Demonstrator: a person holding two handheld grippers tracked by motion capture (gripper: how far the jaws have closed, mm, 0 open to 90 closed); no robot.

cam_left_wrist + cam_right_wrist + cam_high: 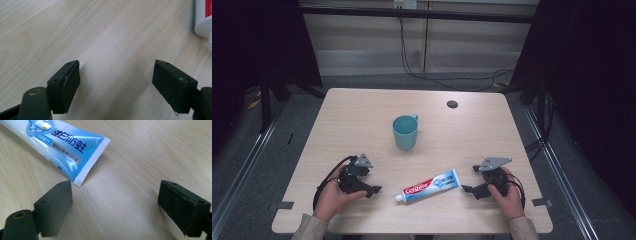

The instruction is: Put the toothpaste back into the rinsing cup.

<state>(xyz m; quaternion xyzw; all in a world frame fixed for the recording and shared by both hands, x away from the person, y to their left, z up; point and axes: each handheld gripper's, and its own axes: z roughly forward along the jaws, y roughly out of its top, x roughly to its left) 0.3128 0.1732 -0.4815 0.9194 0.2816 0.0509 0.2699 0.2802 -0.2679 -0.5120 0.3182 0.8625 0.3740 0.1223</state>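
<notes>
The table [362, 115] was a pale wooden one, with a small dark round hole [452, 104] near its far edge. A teal mug [405, 132] stood upright around the middle, its handle turned to the far right. Nearer the person, a toothpaste tube [431, 185] lay flat on its side between the two hands, white cap toward the left gripper [373, 190] and crimped blue tail toward the right gripper [468, 189].

Both grippers sat low over the wood, each pointing inward at the tube, and each had its jaws spread wide with nothing between them. In the left gripper view the tube's cap end [203, 18] was off to the upper right, well outside the jaws. In the right gripper view the crimped tail [93, 161] lay just ahead of the left jaw, close but apart from it.

To my eye this was the approach to picking up the tube, with no grasp made yet. The right gripper looked better placed. I judged it would need to move forward and across until the flat tail sat between the jaws, then close on it.
</notes>
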